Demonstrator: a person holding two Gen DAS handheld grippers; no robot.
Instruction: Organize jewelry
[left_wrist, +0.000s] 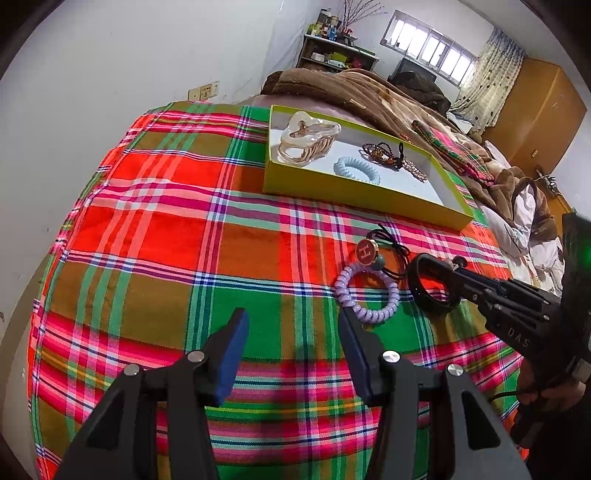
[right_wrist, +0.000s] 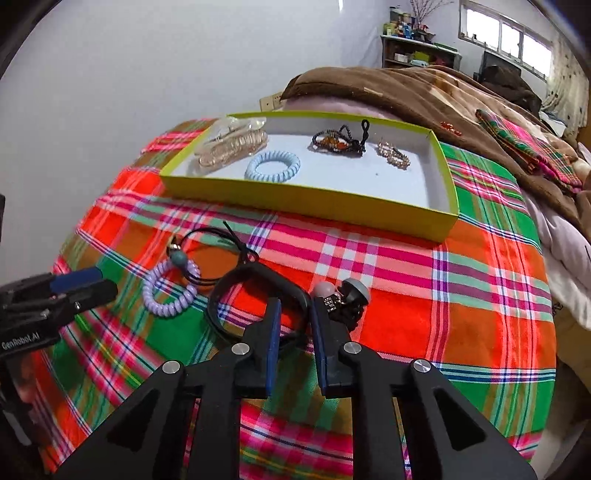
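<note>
On the plaid-covered bed (left_wrist: 147, 229), the yellow box (right_wrist: 314, 201) near the far edge already holds a claw clip (right_wrist: 231, 146), a blue coil tie (right_wrist: 272, 166) and two beaded pieces, so what lies nearer the front edge looks like the part left to sort. The right tool (right_wrist: 293, 312) straddles the black band (right_wrist: 255, 277) beside its pale beads (right_wrist: 325, 290), jaws narrow but seemingly not pressing it, likely placed for a pinch at the thin rim. The left tool (left_wrist: 291, 325) hangs apart and empty beside the purple coil tie (left_wrist: 367, 291), probably waiting its turn.
</note>
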